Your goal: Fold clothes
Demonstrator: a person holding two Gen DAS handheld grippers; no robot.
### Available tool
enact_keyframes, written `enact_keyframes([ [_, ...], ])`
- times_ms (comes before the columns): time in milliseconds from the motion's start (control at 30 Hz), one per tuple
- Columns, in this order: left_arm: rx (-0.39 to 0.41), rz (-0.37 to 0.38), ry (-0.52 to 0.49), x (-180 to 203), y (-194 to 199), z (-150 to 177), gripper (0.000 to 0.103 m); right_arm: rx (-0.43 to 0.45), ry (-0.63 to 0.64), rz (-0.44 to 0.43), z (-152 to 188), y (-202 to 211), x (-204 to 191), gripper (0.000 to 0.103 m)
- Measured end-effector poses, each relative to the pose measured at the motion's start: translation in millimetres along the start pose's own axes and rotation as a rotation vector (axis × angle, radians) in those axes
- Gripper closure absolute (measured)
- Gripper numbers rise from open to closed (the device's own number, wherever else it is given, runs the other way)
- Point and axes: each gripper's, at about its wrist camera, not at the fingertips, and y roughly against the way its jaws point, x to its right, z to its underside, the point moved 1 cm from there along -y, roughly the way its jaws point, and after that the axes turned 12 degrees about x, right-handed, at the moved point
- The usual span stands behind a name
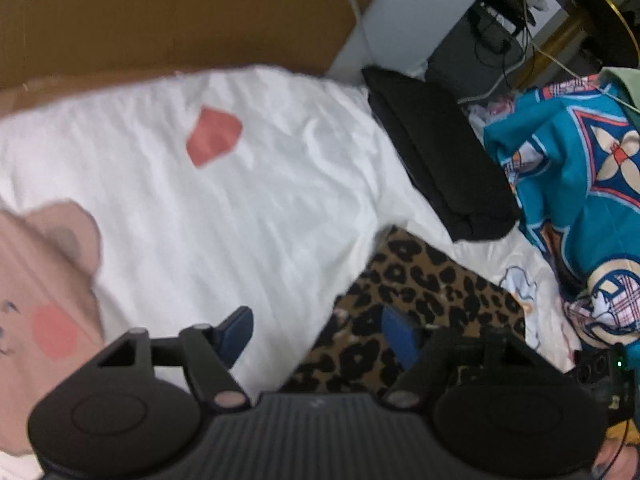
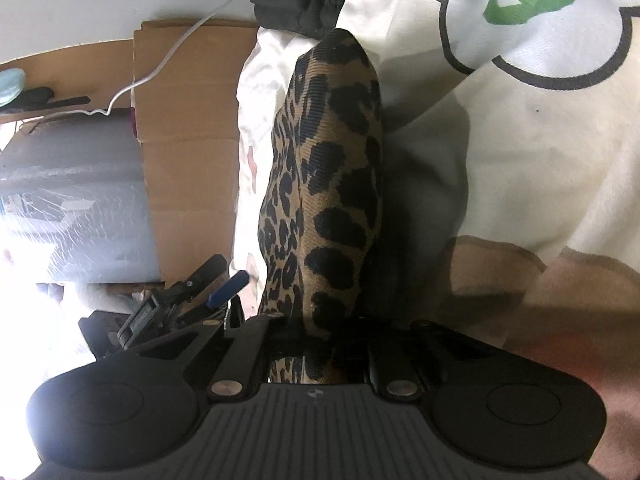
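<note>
The left claw (image 1: pixel 320 330) is spread wide above a white bed sheet (image 1: pixel 208 200), grasping nothing, one blue finger (image 1: pixel 394 336) over the leopard-print garment (image 1: pixel 420 292). The right claw (image 2: pixel 316 344) looks clenched on that garment (image 2: pixel 332 184), though its fingertips are hidden by the cloth, which stands bunched on the cream bedding (image 2: pixel 540 168).

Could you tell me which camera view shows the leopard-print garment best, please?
The right wrist view: the leopard-print garment fills the centre, sharp, running up from the right gripper that clamps it. The left wrist view shows only a blurred corner on the white sheet.
</note>
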Motion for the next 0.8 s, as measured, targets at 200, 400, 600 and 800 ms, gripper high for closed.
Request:
enact_keyframes([
  [200,-0.059,0.043,0.02,4.3,-59.0,12.0,0.027,-0.002,-0.002,0.007,0.9,1.3,1.6,0.096],
  [400,-0.086,0.093,0.012,19.2,-121.3,23.9,0.021,-0.008,-0.002,0.017,0.4,1.7,2.2,0.096],
  [600,-0.115,0.145,-0.019,37.8,-183.1,30.6,0.022,-0.01,0.0,0.019,0.6,2.5,2.9,0.095],
  [800,-0.124,0.143,-0.033,41.0,-202.9,33.8,0.038,-0.009,0.01,0.019,-2.9,3.4,-2.4,0.095],
])
